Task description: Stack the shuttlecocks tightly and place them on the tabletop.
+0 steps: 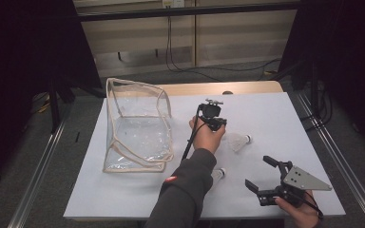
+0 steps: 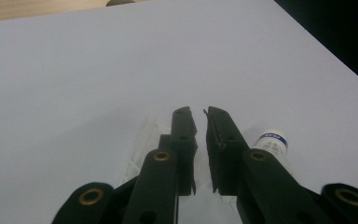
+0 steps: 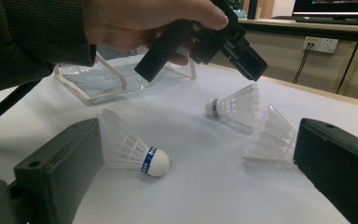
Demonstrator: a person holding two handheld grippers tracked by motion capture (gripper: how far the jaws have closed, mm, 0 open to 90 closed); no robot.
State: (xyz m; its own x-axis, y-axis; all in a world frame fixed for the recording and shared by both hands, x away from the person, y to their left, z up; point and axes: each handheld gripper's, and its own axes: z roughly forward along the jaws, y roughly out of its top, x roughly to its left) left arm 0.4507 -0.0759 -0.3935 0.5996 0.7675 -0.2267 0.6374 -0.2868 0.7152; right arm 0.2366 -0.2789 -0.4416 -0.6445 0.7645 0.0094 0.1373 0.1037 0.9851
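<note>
I hover my left gripper (image 1: 218,124), fingers nearly together, nothing between, over a shuttlecock (image 1: 239,140) on the tabletop (image 1: 275,114); featherlight, crushable skirt, so I'd pinch the cork; right gripper (image 1: 261,175) gapes empty

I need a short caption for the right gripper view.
Left claw poised above a shuttlecock, two more shuttlecocks nearby.
</note>
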